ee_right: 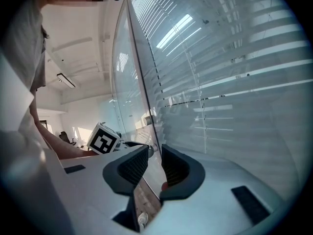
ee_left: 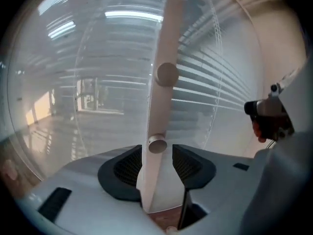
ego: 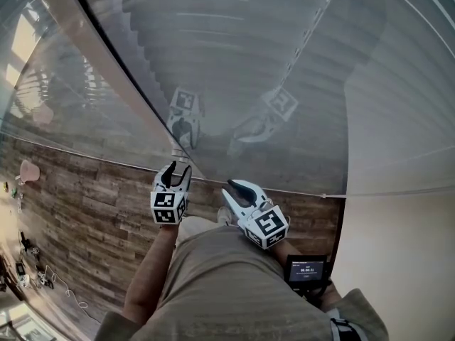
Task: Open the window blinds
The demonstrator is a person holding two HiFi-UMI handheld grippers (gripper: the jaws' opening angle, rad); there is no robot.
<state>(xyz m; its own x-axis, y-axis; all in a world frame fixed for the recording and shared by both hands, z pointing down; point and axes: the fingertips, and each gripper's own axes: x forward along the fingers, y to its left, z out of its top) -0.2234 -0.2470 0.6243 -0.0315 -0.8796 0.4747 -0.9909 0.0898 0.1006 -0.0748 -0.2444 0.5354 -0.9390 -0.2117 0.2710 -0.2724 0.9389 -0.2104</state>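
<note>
Standing at a glass wall (ego: 234, 84), a person holds one claw in each hand, both raised to the pane.

- Window blinds (ego: 284, 55): slats hang behind the glass and lie flat across it. In the left gripper view the blinds (ee_left: 210, 82) fill the area right of the white bar; in the right gripper view they (ee_right: 244, 72) cover the right half.
- White bar (ego: 119, 69): flat upright strip fixed on the glass, with two round studs (ee_left: 167, 74).
- Left claw (ego: 174, 175): spread, with the white bar (ee_left: 164, 102) standing between its jaws just below the lower stud. The left pad lies at the bar's edge, the right pad a little off it. Seen again at (ee_left: 156, 163); its marker cube (ee_right: 103, 140) shows in the right gripper view.
- Right claw (ego: 238, 190): just beside the left one, jaws parted by a narrow gap, nothing gripped. A dark vertical seam of the glass runs down toward that gap (ee_right: 154, 165).
- Wood-plank floor (ego: 85, 190): below the glass.
- Small screen device (ego: 307, 268): near the right forearm.
- Reflections of both claws (ego: 186, 116): faint, in the pane.
</note>
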